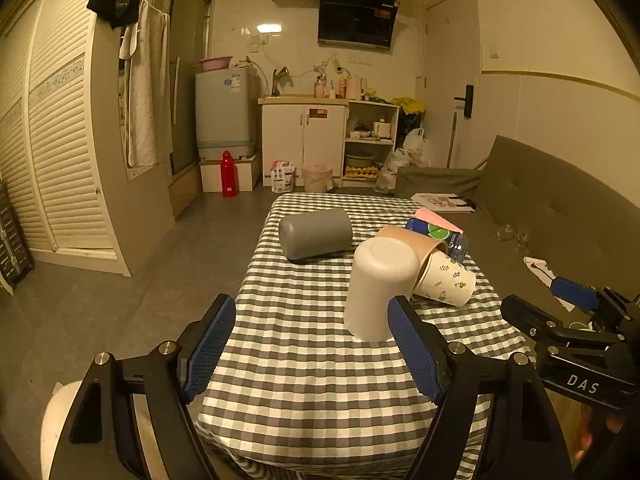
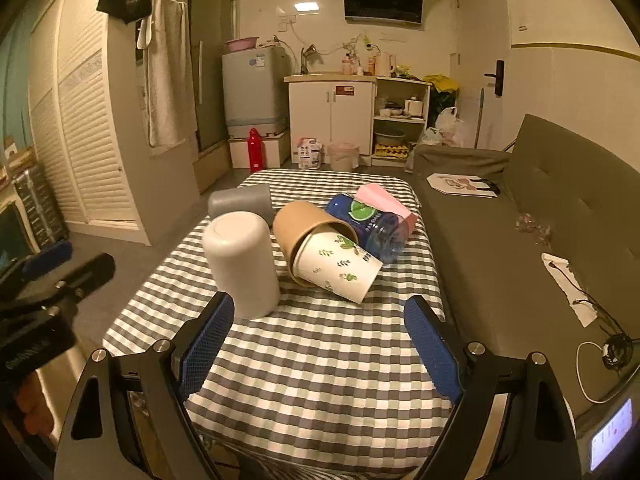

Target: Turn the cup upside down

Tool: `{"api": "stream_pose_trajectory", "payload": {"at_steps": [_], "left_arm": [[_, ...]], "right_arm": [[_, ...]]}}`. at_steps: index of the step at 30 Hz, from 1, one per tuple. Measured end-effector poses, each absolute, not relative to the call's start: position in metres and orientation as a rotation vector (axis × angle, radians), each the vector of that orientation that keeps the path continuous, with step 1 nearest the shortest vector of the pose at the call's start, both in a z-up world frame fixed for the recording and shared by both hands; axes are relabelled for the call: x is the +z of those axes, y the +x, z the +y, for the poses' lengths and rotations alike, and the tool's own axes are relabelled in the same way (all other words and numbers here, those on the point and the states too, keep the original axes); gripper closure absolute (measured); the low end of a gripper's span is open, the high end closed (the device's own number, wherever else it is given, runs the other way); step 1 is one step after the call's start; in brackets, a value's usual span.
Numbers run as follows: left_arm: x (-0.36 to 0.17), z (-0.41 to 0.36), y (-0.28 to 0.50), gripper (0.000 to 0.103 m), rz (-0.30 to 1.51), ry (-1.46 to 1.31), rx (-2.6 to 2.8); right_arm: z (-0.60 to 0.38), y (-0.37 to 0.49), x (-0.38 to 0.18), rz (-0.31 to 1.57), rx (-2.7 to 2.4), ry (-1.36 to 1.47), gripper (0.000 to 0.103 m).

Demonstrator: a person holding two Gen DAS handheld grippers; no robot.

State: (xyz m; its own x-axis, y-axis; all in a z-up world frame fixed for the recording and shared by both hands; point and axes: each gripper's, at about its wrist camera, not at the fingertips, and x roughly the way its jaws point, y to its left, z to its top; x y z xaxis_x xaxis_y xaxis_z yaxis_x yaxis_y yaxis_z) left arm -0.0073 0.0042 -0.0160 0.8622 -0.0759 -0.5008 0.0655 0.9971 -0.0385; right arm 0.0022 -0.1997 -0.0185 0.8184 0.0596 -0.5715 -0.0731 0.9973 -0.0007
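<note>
A white cup (image 1: pixel 378 288) stands upside down, base up, on the checkered table (image 1: pixel 312 360); it also shows in the right wrist view (image 2: pixel 242 262). My left gripper (image 1: pixel 310 344) is open and empty, the cup just beyond its right finger. My right gripper (image 2: pixel 318 340) is open and empty, the cup just beyond its left finger. A grey cup (image 1: pixel 316 233) lies on its side farther back, also seen in the right wrist view (image 2: pixel 240 200).
A brown paper cup (image 2: pixel 308 226) and a leaf-print paper cup (image 2: pixel 340 266) lie nested on their sides beside a blue bottle (image 2: pixel 370 224) and a pink box (image 2: pixel 386 202). A grey sofa (image 2: pixel 520 240) runs along the table's right. The other gripper shows at each view's edge.
</note>
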Motion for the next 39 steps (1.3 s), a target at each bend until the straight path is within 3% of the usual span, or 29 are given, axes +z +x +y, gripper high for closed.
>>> {"api": "stream_pose_trajectory", "payload": {"at_steps": [6, 8, 12, 17, 39], "left_arm": [[-0.021, 0.001, -0.009, 0.021, 0.526, 0.004, -0.079], [-0.023, 0.001, -0.008, 0.012, 0.53, 0.005, -0.071], [-0.025, 0.005, -0.006, 0.011, 0.544, -0.008, -0.044], [-0.028, 0.01, -0.003, 0.002, 0.569, -0.034, -0.032], [-0.024, 0.012, -0.005, 0.001, 0.566, -0.02, 0.003]], "right_arm": [[-0.203, 0.004, -0.022, 0.614, 0.065, -0.015, 0.016], [-0.202, 0.003, -0.023, 0.618, 0.066, -0.011, 0.016], [-0.205, 0.005, -0.025, 0.622, 0.067, 0.005, 0.004], [-0.207, 0.006, -0.026, 0.623, 0.061, 0.018, 0.0], [-0.204, 0.005, -0.028, 0.638, 0.047, -0.005, 0.0]]}}
